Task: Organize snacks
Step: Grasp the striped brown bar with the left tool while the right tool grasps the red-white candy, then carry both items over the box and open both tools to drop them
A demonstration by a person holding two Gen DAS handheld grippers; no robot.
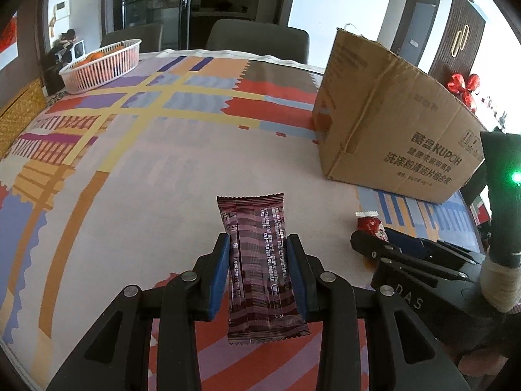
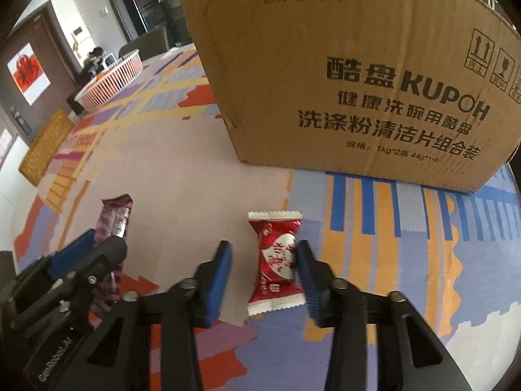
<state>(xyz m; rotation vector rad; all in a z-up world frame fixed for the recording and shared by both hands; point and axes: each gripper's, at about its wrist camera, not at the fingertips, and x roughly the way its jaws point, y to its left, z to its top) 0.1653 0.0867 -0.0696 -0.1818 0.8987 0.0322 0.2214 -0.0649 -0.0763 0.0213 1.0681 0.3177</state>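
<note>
At the lower centre of the left wrist view, the left gripper (image 1: 257, 270) clamps its blue pads against both sides of a maroon snack bar (image 1: 260, 267). Only the right wrist view shows the right gripper (image 2: 263, 277) spread wide around a red candy packet (image 2: 276, 264), one pad touching it. A patterned tablecloth (image 1: 146, 163) carries a white basket (image 1: 101, 65) upper left and a cardboard box (image 1: 390, 123) right.

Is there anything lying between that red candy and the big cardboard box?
Nothing visible does. The red candy sits between the right gripper fingers, and only bare patterned tablecloth lies between it and the cardboard box.
</note>
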